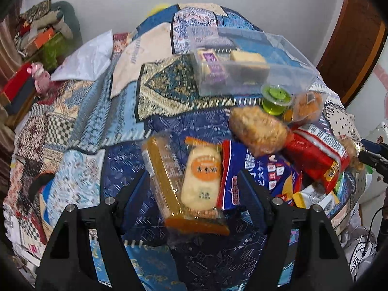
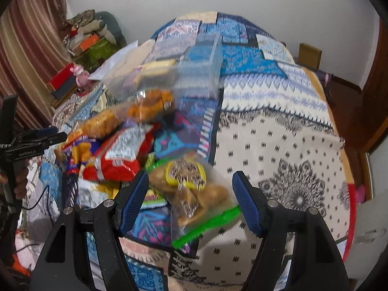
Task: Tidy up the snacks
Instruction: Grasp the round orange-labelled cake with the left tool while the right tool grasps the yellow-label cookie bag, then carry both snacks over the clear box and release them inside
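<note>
My left gripper (image 1: 194,181) is open, its jaws on either side of an orange-trimmed pastry packet (image 1: 201,181) and a gold-wrapped bar (image 1: 161,169) lying on the quilt. My right gripper (image 2: 190,191) is open around a clear green-edged bag of brown snacks with a yellow label (image 2: 191,189). A clear plastic bin (image 1: 242,63) at the back holds a purple packet (image 1: 213,65) and a yellow cake (image 1: 249,60); it also shows in the right wrist view (image 2: 189,68). A pile of snack packets lies between the two grippers.
The pile holds a blue bag (image 1: 262,174), a red bag (image 1: 315,155), a rice cracker (image 1: 259,128), a green jelly cup (image 1: 276,99) and an orange-snack bag (image 2: 150,104). A white plastic bag (image 1: 84,58) lies far left. The patchwork quilt (image 2: 278,145) covers the bed.
</note>
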